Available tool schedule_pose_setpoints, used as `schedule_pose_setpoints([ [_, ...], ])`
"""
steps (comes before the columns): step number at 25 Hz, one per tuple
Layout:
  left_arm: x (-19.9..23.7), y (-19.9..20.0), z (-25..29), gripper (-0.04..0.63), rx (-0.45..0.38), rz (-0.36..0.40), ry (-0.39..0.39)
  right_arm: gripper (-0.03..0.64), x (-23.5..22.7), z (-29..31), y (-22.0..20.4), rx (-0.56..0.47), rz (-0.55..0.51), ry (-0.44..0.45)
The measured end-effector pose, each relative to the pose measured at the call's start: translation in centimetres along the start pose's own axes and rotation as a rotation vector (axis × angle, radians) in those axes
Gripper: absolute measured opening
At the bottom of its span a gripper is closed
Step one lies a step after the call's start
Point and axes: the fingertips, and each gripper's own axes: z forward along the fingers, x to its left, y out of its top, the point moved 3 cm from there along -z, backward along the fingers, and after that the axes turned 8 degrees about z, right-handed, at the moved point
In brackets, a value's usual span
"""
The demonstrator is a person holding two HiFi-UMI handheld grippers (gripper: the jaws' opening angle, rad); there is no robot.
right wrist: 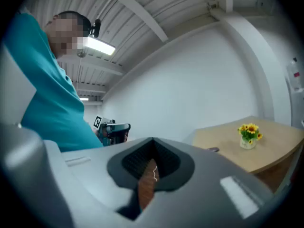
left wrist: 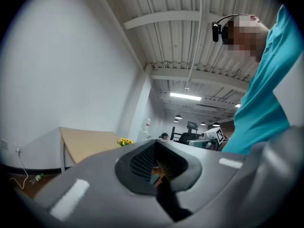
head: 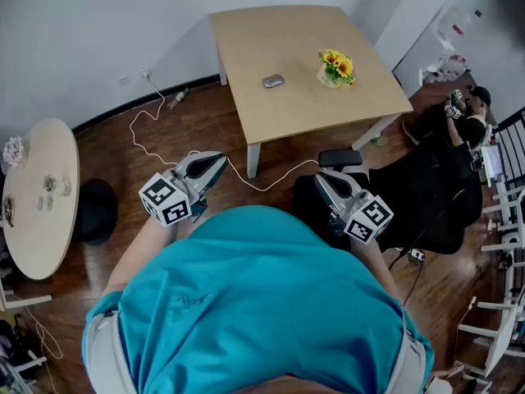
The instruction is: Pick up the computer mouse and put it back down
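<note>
We see the computer mouse (head: pixel 273 81) lying on the square wooden table (head: pixel 246 39), just left of the flower pot (head: pixel 336 68) and well apart from both grippers. The left gripper (head: pixel 215 164) and right gripper (head: pixel 321 180) are held level in front of the person's teal shirt (head: pixel 254 302). Each has its jaws pressed together with nothing between them.

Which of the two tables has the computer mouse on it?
The square table by the wall: the grey mouse lies on it, left of the yellow flowers. The round table at the left has no mouse.
</note>
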Motion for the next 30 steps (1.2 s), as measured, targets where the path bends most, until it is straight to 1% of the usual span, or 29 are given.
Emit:
schedule_pose_setpoints([
  [6, -2.4, -0.2, 2.9, 0.003, 0.016, 0.016, -0.015, 0.003, -1.7, -3.5, 0.3, -0.022, 0.008, -0.012],
  [13, -4.8, -0.7, 6.4, 0.002, 0.037, 0.017, -0.002, 0.003, -3.9, -7.0, -0.3, -0.013, 0.021, 0.005],
  [19, -5.6, -1.1, 8.0, 0.002, 0.049, 0.009, -0.004, 0.003, -5.7, -7.3, -0.7, 0.013, 0.014, 0.008],
  [21, -4.9, -1.1, 7.9, 0.003, 0.051, 0.001, 0.001, 0.003, -6.0, -6.4, -0.7, 0.019, 0.022, 0.011],
  [24, -2.7, -1.1, 7.5, 0.003, 0.043, -0.010, 0.001, 0.003, -6.3, -4.0, -0.6, 0.035, 0.020, 0.015],
  [27, 0.5, -0.9, 6.8, 0.003, 0.033, -0.008, -0.020, 0.003, -6.5, -0.6, 0.0, 0.048, 0.011, 0.003],
  [30, 4.5, -0.5, 6.1, 0.003, 0.026, 0.000, -0.049, 0.003, -6.9, 3.3, 1.1, 0.044, 0.003, -0.031],
])
